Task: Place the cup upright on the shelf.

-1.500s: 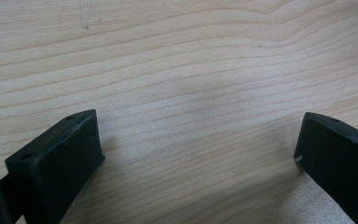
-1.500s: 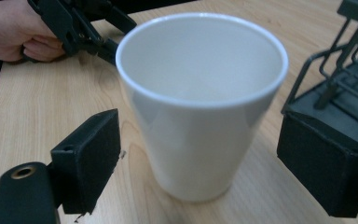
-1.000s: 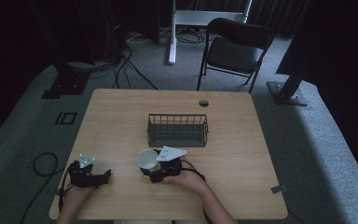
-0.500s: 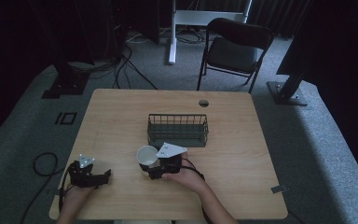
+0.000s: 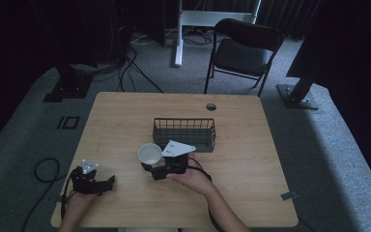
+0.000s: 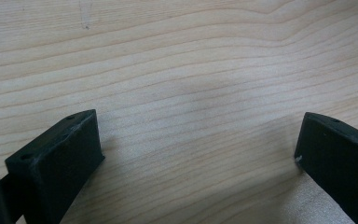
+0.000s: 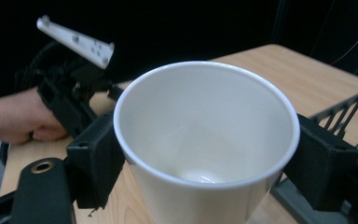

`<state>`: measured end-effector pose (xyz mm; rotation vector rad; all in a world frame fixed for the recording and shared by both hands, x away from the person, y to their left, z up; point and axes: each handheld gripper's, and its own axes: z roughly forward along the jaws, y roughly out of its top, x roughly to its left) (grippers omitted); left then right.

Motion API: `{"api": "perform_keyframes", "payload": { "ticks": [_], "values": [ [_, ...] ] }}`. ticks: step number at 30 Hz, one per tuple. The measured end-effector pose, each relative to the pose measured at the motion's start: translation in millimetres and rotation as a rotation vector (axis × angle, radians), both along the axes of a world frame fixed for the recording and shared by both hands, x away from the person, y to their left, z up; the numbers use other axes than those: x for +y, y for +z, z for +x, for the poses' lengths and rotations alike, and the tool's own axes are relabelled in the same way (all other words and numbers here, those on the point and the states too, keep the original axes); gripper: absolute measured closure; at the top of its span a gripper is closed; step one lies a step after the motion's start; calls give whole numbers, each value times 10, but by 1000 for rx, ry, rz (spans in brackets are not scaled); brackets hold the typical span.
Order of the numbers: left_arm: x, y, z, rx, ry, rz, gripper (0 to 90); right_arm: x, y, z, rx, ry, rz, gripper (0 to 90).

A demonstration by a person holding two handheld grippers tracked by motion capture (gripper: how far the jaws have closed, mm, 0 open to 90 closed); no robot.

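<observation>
— Where is the white cup (image 7: 205, 149) found?
— It is clamped upright between the right gripper (image 5: 160, 170) fingers, just beside the wire basket (image 5: 185, 135).
— And the left gripper (image 6: 200, 154)?
— Its fingers are spread wide over the bare desk (image 6: 182, 60).

Wooden table (image 5: 125, 116), wire basket (image 5: 184, 134), maybe left gripper (image 5: 107, 182)

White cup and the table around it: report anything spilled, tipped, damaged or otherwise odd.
Nothing stands out. The white cup is upright and empty between the jaws of the right gripper, its rim intact. The wire basket stands squarely on the table, and no spill shows on the wood.
</observation>
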<state>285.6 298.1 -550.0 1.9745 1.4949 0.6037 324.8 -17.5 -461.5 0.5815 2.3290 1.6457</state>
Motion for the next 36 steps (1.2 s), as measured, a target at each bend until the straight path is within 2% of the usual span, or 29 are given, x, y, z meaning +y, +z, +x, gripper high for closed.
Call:
{"api": "perform_keyframes", "payload": {
  "ticks": [1,7,11,18,22,29,31,36],
  "values": [
    [1,0,0,1,-1,1,7,-2,78,12,-10,-5,12,198],
    [0,0,0,0,0,-1,7,-36,277,43,-21,-8,52,198],
    [0,0,0,0,0,-1,7,-79,408,92,-35,-33,86,198],
    [0,0,0,1,0,0,7,-145,604,181,-69,-82,94,199],
    [1,2,0,3,-1,0,7,-226,687,251,-57,-101,119,199],
    [1,1,0,1,-1,0,7,-374,775,353,-76,-172,125,199],
    [0,1,0,1,0,0,7,-449,807,393,-93,-218,116,199],
    [0,0,0,0,0,0,7,-597,829,477,-90,-295,110,199]
  ]
}}
